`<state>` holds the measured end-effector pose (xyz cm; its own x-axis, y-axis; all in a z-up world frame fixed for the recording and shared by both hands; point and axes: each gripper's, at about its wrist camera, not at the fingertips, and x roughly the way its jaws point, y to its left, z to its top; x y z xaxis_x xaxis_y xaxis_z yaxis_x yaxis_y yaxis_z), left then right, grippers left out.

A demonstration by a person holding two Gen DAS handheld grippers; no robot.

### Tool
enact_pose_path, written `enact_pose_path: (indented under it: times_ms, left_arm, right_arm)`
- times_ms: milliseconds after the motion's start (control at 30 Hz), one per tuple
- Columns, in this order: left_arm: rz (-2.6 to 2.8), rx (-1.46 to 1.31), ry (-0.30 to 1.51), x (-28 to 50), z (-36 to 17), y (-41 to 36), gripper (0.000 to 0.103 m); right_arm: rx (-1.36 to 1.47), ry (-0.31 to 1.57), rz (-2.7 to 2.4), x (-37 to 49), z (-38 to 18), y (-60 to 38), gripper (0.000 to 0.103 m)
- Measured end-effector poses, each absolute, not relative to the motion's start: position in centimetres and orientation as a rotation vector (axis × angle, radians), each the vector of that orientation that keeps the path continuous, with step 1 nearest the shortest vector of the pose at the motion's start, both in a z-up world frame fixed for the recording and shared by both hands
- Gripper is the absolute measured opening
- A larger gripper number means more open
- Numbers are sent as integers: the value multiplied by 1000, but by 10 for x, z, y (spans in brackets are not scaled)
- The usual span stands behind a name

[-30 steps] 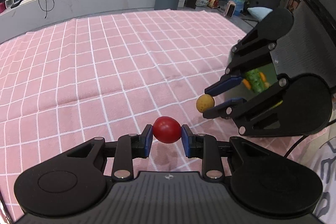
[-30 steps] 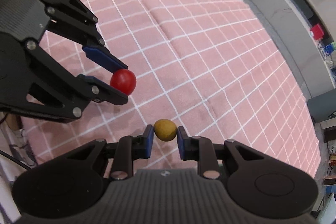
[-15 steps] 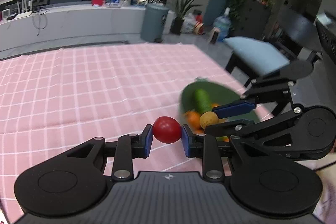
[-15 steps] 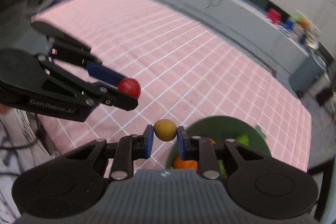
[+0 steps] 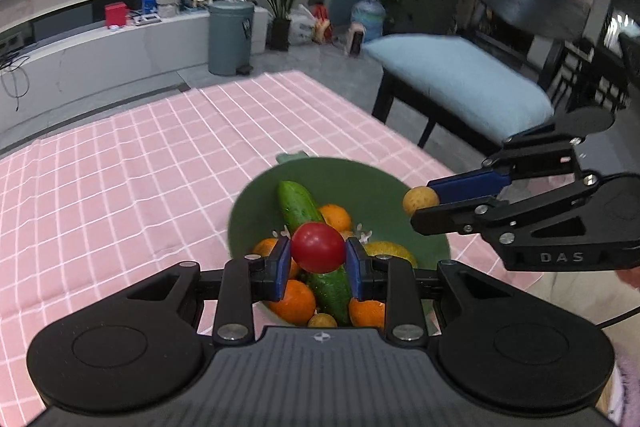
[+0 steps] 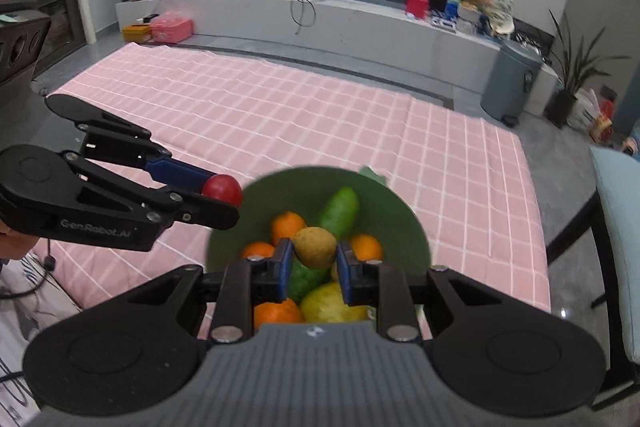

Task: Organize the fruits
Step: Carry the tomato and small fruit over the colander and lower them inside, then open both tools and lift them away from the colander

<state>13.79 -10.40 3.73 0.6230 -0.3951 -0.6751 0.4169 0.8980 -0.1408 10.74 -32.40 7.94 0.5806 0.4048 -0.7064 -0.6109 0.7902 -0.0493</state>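
My left gripper (image 5: 318, 263) is shut on a red tomato (image 5: 318, 247) and hangs above a green bowl (image 5: 360, 183) at the near right corner of the pink checked cloth. The bowl holds a cucumber (image 5: 298, 205), several oranges (image 5: 336, 217) and a yellow fruit (image 5: 386, 251). My right gripper (image 6: 313, 263) is shut on a small brownish-yellow fruit (image 6: 314, 247), also over the green bowl (image 6: 404, 219). In the left wrist view the right gripper (image 5: 428, 205) comes in from the right over the bowl's rim. In the right wrist view the left gripper (image 6: 224, 195) reaches in from the left.
The pink checked cloth (image 5: 120, 167) spreads left and back from the bowl. A chair with a light blue cushion (image 5: 460, 79) stands just past the table's right edge. Behind are a grey bin (image 5: 231, 37), a long low counter (image 6: 320, 23) and potted plants.
Both grippers swung with their fruits from over the bare cloth to above the green bowl, which has come into view beneath them. The right gripper has rolled upright. Both grips are unchanged.
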Motion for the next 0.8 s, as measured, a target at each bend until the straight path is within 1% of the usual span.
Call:
enact_pose_path:
  times_ms: [167,500,633,800]
  left_arm:
    - [-481,144,830,155,13,-128,32]
    - [-534,263,916,170,-21,-138,32]
    - [-517,319,939,173,-28,-144,32]
    - [-525,305,972,178,-28,-143,33]
  right_arm:
    - [-299,771,632,126,57,-331,19]
    - [-408,843,672,166,22,-325,19]
    - [-514,880,657,183,15,-324,19]
    - [-624,948,696,196,10,-319,19]
